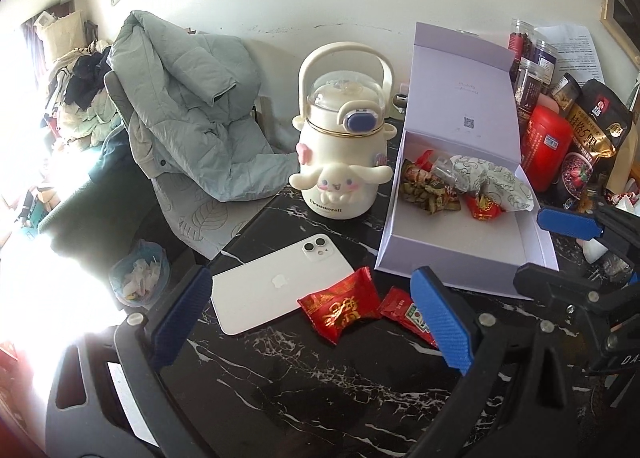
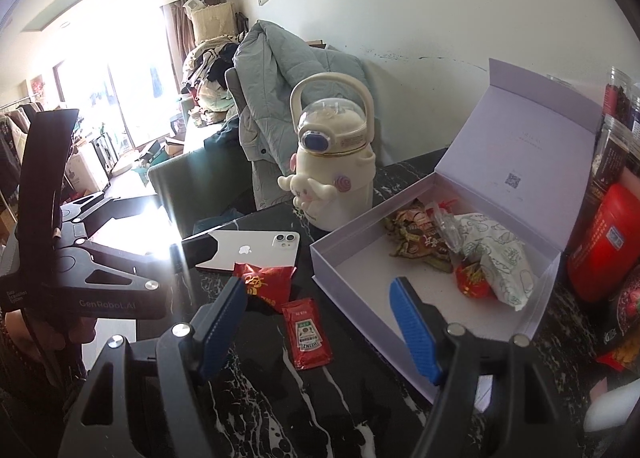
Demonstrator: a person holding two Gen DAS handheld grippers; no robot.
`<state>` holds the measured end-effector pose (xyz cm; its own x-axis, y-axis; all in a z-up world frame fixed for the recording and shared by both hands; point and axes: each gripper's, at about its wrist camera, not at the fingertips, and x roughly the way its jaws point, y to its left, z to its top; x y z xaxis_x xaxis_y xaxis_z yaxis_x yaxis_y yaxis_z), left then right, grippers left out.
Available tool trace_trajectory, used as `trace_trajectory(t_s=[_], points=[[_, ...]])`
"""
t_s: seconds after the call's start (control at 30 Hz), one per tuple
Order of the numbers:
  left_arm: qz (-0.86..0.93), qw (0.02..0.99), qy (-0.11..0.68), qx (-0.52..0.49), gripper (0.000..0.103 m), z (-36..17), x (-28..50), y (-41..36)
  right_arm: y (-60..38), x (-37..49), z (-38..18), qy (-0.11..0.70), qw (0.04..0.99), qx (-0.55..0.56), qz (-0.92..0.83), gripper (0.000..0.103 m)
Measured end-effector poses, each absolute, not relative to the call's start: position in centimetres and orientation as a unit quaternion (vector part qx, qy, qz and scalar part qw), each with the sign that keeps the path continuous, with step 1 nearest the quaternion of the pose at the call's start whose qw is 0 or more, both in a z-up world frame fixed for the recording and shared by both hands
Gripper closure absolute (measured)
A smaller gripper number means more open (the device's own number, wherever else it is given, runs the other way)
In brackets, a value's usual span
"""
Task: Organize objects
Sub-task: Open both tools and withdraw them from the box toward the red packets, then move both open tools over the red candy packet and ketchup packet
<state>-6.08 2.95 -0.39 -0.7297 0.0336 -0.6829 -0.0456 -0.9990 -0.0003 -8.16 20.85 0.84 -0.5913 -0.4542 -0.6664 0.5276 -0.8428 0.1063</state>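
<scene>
Below right gripper (image 2: 318, 318), ketchup packet (image 2: 307, 338), apart

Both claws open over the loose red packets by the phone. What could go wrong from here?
1. The red candy packet touches the white phone; the left claw may nudge the phone.
2. The ketchup sachet lies flat on the marble table; the right claw may slip off it.
</scene>
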Motion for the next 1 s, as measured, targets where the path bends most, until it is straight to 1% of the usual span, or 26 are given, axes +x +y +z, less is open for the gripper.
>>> trace_trajectory(t_s=[0.27, 0.47, 0.6, 0.87, 1.0], points=[[0.923, 0.047, -0.015, -0.383, 0.003, -2.7, -6.1, 2.0, 19.5, -8.0, -1.2, 0.051, 0.31, 0.378, -0.871, 0.028], [0.919, 0.049, -0.019, -0.391, 0.003, -4.1, -6.4, 1.5, 18.4, -7.8, -2.9, 0.069, 0.33, 0.388, -0.858, 0.028], [0.92, 0.041, -0.01, -0.389, 0.003, -4.9, -6.6, 1.5, 17.8, -8.1, -4.2, 0.078, 0.332, 0.403, -0.85, 0.028], [0.912, 0.077, -0.033, -0.402, 0.003, -6.3, -7.8, 1.5, 17.9, -9.1, -6.7, 0.087, 0.317, 0.432, -0.84, 0.028], [0.91, 0.088, -0.014, -0.404, 0.003, -7.1, -8.5, 2.3, 17.9, -9.5, -7.8, 0.091, 0.311, 0.443, -0.836, 0.029]])
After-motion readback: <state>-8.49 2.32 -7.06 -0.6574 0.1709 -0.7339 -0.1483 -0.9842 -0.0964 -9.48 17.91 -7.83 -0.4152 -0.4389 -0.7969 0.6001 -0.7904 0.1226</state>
